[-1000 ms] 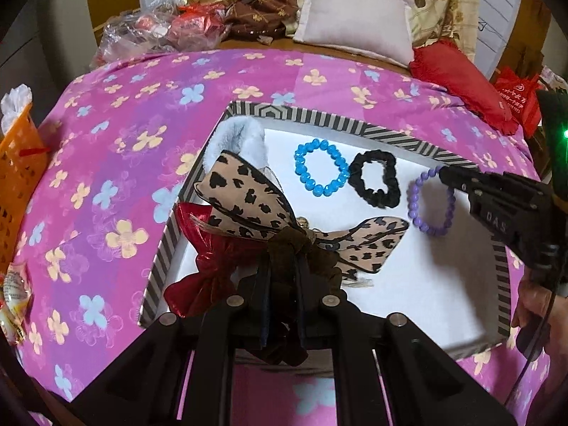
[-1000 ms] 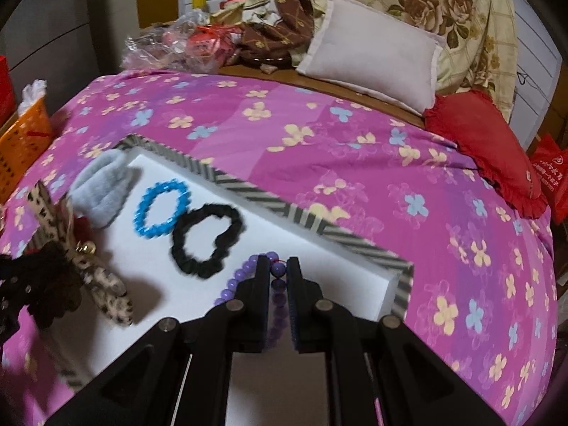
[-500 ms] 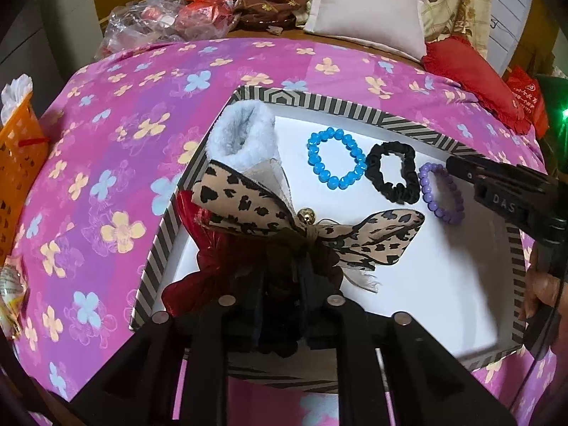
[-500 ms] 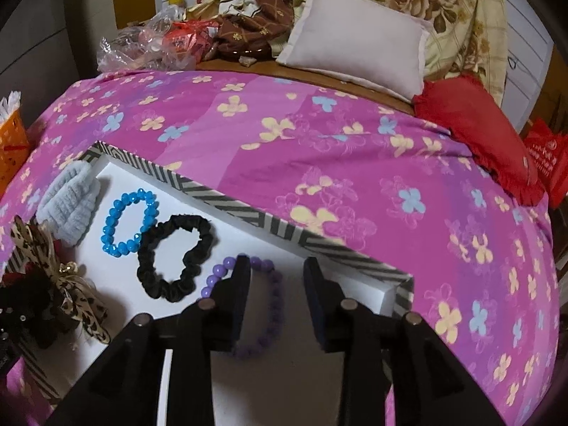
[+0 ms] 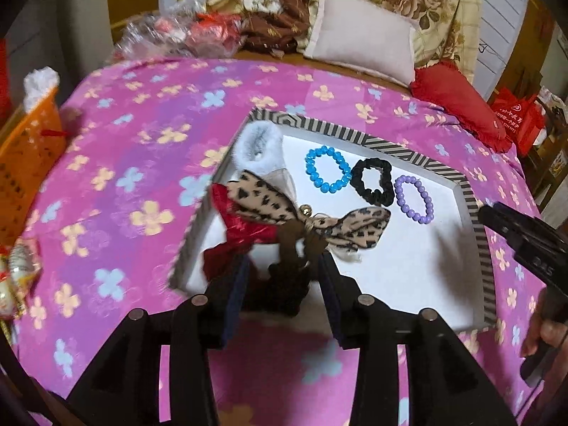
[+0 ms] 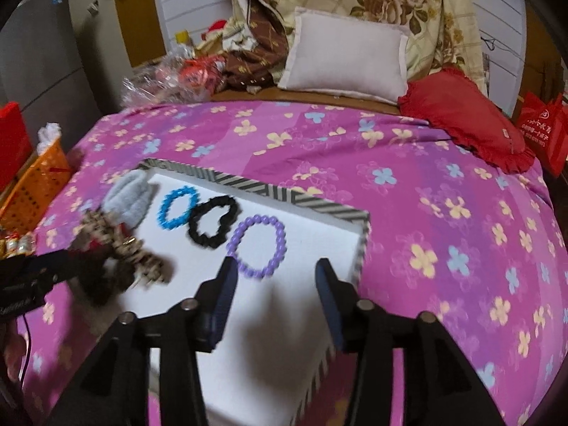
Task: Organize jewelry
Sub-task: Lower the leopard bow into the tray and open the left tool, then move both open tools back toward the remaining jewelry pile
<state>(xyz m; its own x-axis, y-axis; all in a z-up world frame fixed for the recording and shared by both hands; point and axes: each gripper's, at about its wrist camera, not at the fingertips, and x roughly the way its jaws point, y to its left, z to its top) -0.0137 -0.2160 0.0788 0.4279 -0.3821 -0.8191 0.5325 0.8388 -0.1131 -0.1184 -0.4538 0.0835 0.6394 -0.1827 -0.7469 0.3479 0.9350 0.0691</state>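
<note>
Tray [image 6: 294, 197] right half bare; purple bracelet [image 6: 259, 246] near striped rim.

An orange basket [image 5: 30, 152] sits beside the floral bedspread [image 6: 426, 195].

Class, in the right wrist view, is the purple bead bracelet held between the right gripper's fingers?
No: the purple bead bracelet lies flat on the white tray, beyond the open right gripper.

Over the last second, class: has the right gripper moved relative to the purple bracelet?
Yes. The right gripper has let go and backed off toward the tray's near side; its fingers now stand open and clear of the purple bracelet, which lies flat beside the black scrunchie.
</note>
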